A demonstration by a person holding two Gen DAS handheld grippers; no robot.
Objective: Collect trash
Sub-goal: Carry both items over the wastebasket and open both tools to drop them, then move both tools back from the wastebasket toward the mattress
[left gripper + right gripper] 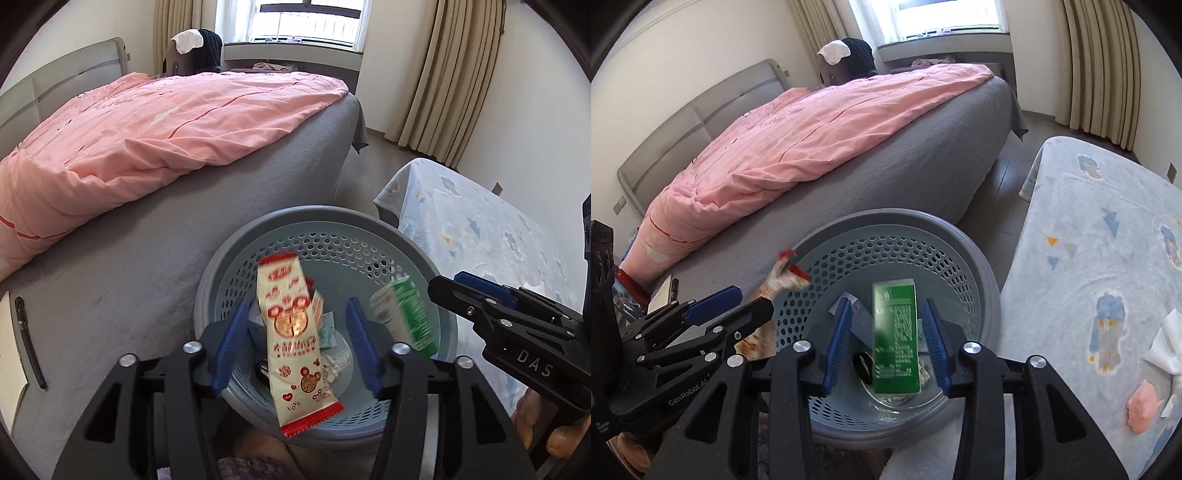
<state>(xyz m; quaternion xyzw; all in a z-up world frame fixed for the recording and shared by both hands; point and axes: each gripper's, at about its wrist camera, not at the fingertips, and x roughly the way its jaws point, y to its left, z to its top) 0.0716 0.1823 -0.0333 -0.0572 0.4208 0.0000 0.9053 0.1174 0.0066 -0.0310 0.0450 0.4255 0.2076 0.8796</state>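
Wrapper (295, 347) and green box (895, 336), long axes upright at lower centre, hang loose between parted left gripper (295, 347) and right gripper (892, 341) over basket (982, 273).

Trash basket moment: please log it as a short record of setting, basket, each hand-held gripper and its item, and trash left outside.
setting: bedroom, bed with pink duvet
basket: grey perforated, holds scraps
left hand-held gripper: open, red-and-white wrapper between the pads, not pressed
right hand-held gripper: open, green box between the pads, over the basket
left outside: white tissue and pink lump on blue blanket
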